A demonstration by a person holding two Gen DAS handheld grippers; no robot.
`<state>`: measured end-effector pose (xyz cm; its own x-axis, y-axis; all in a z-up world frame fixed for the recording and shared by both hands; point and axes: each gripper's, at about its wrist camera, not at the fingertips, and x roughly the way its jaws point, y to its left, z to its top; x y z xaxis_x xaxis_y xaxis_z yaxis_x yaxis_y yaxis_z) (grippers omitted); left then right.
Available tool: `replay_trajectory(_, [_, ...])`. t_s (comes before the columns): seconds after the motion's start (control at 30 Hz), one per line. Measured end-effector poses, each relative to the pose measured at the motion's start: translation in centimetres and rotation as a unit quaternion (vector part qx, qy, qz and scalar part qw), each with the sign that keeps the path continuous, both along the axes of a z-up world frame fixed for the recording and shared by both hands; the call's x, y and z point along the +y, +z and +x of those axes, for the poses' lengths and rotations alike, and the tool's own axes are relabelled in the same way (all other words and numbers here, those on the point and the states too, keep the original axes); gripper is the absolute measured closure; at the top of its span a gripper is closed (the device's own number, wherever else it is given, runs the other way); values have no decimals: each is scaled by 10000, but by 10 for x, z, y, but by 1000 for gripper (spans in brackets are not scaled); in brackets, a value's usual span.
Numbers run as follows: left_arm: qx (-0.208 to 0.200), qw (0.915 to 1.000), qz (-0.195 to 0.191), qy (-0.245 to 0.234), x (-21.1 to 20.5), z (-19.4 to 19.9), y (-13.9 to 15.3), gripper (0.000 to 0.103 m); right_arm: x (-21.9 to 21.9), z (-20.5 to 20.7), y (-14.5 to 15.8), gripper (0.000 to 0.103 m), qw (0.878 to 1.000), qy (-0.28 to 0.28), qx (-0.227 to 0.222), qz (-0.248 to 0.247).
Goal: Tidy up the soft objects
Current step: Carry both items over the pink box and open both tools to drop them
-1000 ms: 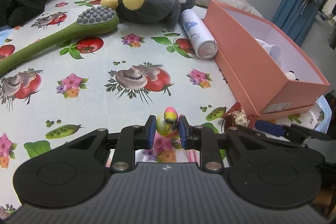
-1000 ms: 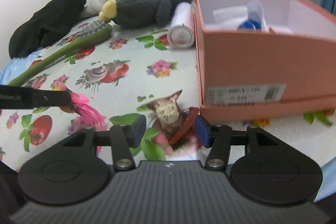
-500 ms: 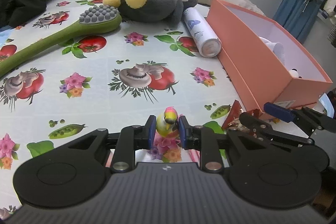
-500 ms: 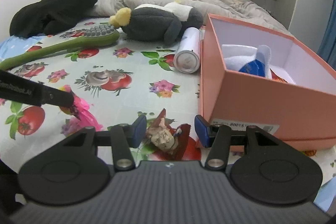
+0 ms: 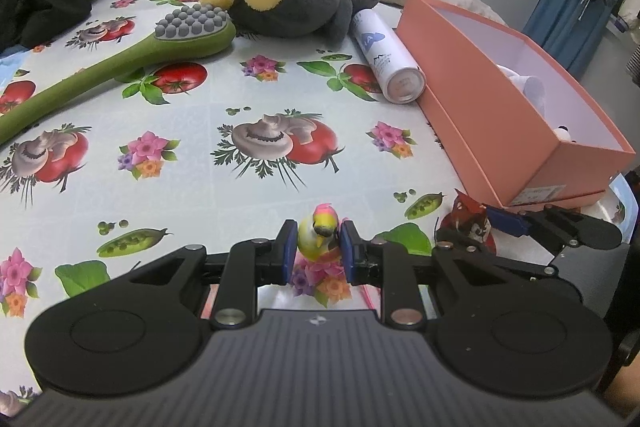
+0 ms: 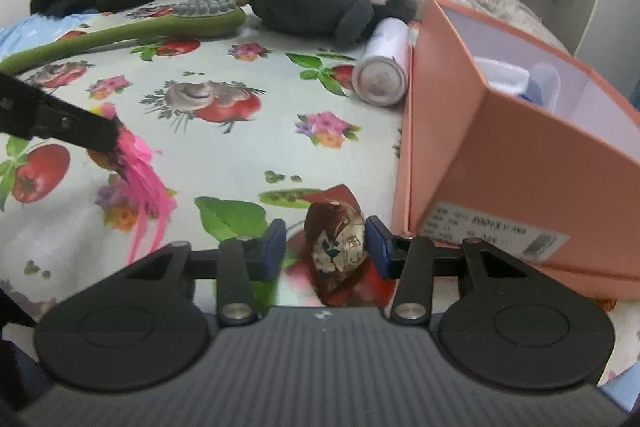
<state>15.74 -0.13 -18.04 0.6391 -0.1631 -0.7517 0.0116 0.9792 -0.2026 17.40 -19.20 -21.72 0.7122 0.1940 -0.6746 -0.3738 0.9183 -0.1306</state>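
Brown doll (image 6: 338,247) between closing fingers (image 6: 374,241)

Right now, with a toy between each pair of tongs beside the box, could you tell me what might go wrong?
1. The right tongs are closing on the small brown doll with a gap left on one side; it may tip or slip out.
2. The doll sits close to the pink box, so the tongs could bump its corner.
3. The left tongs pinch the parrot toy only at its body; its pink tail feathers dangle and may snag.
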Motion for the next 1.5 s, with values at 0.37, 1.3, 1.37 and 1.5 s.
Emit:
replay_trajectory(0.37, [-138, 9998, -81, -121, -15, 10, 19, 76, -10, -2, 20, 67, 9989, -139, 110, 423])
replay_trajectory(1.3, [-1260, 9887, -421, -699, -116, 83, 194, 76, -115, 23, 205, 67, 9807, -775, -1017, 1477])
replay_trajectory(1.37, [-1221, 9886, -431, -772, -129, 96, 194, 76, -124, 30, 206, 67, 9803, -827, -989, 1494])
replay_trajectory(1.5, [-995, 9896, -429, -946, -156, 125, 182, 76, -146, 51, 196, 67, 9798, -1067, -749, 1516])
